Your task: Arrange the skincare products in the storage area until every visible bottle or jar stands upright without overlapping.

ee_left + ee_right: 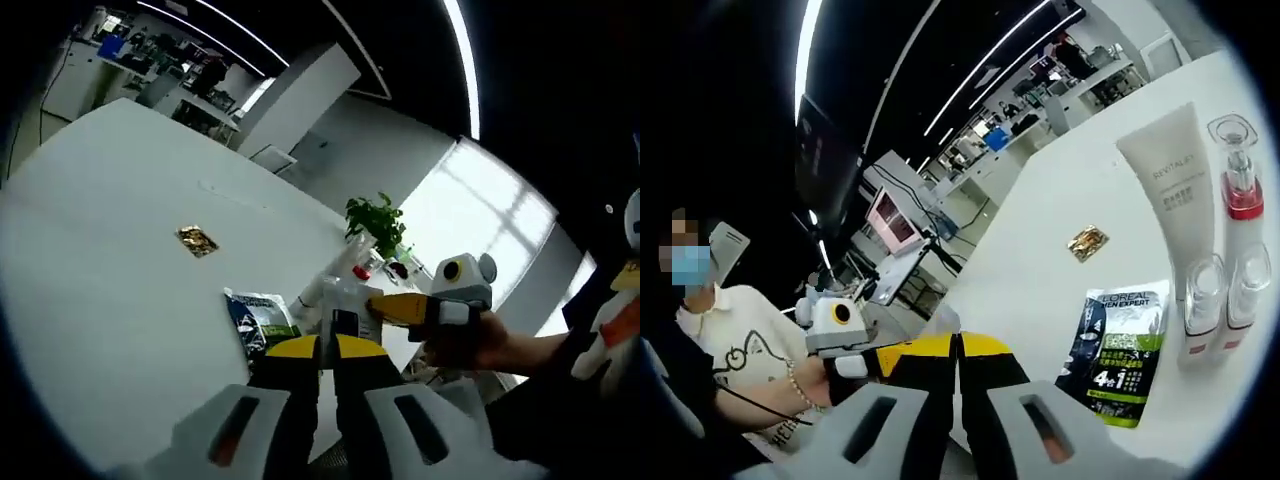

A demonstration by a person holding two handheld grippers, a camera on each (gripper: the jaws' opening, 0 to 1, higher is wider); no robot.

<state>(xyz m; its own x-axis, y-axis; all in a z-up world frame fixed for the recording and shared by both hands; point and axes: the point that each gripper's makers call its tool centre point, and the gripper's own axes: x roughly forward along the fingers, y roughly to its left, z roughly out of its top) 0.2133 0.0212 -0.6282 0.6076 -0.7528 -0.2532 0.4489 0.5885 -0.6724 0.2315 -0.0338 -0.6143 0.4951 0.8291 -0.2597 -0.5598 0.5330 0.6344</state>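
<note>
White tabletop (1040, 250) carries everything, largest first. White tube (1172, 190) w/ "REVITAL…" printed along its length stands upright in right gripper view, long axis vertical, narrow crimped end up; rest of its text too small to read. Just beside it, a clear bottle w/ red collar (1238, 190), upright, clear cap on top. In front of those, two small clear-capped bottles (1222, 300) stand side by side, touching or nearly so; lower ends run toward the view's edge.

Dark sachet pack (1118, 350) lies flat near them, reads "L'OREAL MEN EXPERT" and "4 in 1", green strip at bottom; long axis runs toward the camera. Small gold foil packet (1087, 242) lies flat farther back, well apart, print unreadable.

Left gripper view: same cluster (340, 285) is blurred, partly hidden behind the other gripper; sachet (258, 318) and gold packet (197, 240) flat on tabletop. Potted plant (378, 218) behind.

Left gripper (330, 385) fingers pressed together, holding nothing. Right gripper (958, 385) fingers likewise closed, empty.
</note>
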